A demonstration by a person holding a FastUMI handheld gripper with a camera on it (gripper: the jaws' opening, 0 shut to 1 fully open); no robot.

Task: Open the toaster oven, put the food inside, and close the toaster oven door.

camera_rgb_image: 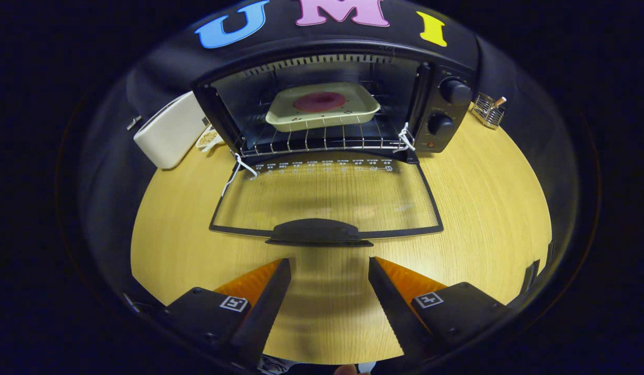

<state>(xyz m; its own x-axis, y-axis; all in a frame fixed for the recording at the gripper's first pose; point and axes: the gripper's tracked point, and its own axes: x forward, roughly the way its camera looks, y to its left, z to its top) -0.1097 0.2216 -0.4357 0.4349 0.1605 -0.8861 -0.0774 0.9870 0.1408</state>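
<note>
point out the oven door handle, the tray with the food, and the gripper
door handle [318, 232]: gripper view, middle of the dark grip on the lowered glass door.
tray [295, 119]: gripper view, its pale front rim, on the oven rack.
gripper [329, 266]: gripper view, midway between its open fingertips, nothing held.

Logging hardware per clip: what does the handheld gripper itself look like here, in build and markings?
The gripper has two long, wedge-shaped fingers tapering toward their tips, with finely serrated inner edges. Each is mounted on a black blocky base with screw heads, and each base carries a small square black-and-white fiducial tag. No cables are visible. The jaws stand apart with nothing between them.
</note>
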